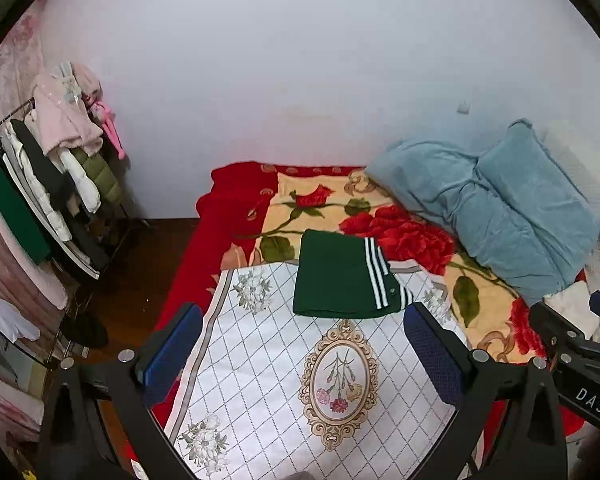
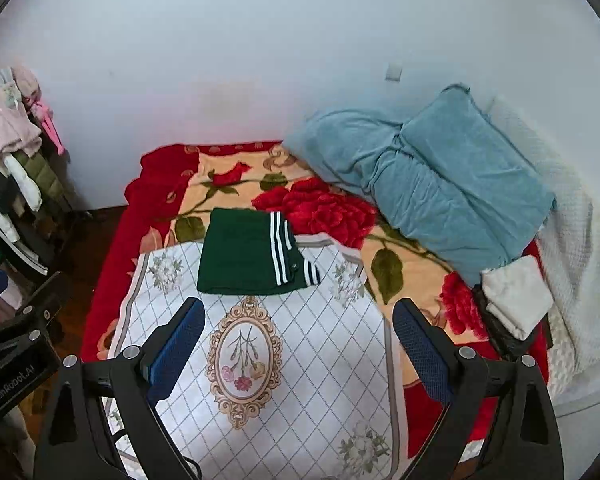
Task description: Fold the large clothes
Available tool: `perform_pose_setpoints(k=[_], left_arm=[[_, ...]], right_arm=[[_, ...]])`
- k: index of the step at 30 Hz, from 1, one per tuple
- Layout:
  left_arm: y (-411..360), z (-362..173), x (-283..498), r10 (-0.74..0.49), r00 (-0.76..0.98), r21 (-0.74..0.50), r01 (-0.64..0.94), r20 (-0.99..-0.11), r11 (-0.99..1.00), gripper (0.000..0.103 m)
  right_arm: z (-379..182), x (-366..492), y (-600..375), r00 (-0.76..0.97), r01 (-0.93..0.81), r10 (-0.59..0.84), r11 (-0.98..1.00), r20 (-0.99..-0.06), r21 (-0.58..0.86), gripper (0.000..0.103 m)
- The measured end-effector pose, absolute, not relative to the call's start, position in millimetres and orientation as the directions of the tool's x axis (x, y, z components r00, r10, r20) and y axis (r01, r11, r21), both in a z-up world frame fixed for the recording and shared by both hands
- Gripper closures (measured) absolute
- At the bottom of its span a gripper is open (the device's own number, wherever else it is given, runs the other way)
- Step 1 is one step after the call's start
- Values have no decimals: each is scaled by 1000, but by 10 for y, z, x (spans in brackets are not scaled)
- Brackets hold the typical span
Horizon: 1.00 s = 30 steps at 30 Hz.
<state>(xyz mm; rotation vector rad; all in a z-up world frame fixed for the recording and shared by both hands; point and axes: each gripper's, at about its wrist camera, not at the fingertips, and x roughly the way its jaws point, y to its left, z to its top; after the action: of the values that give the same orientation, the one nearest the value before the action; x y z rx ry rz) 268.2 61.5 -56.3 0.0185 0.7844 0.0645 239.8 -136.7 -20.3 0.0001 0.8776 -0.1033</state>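
Garment (image 1: 342, 276) lay folded flat on the mat (image 1: 260, 380); my left tongs (image 1: 303, 344) and right tongs (image 2: 299, 340) hung spread, empty; folding seemingly finished.

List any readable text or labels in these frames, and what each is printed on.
"DAS": on the right gripper's black body, left wrist view; anything further is cut off.
"GenRobot.AI": on the left gripper's black body, right wrist view; the first letters are blurred.
The green garment shows no text.
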Motion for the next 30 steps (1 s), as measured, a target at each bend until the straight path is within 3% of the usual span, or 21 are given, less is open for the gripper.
perform_pose_setpoints(k=[11,30], left_arm=[[630,-307,2295,50,752,2,-65,-657,998,1],[623,-171,2125,41,778,-23,-71,-627,997,0]], right_arm=[[306,1915,-1402,708,105,-122,992,-696,-67,7],[525,1709,-1348,749,87,-118,993,-652,-79,4]])
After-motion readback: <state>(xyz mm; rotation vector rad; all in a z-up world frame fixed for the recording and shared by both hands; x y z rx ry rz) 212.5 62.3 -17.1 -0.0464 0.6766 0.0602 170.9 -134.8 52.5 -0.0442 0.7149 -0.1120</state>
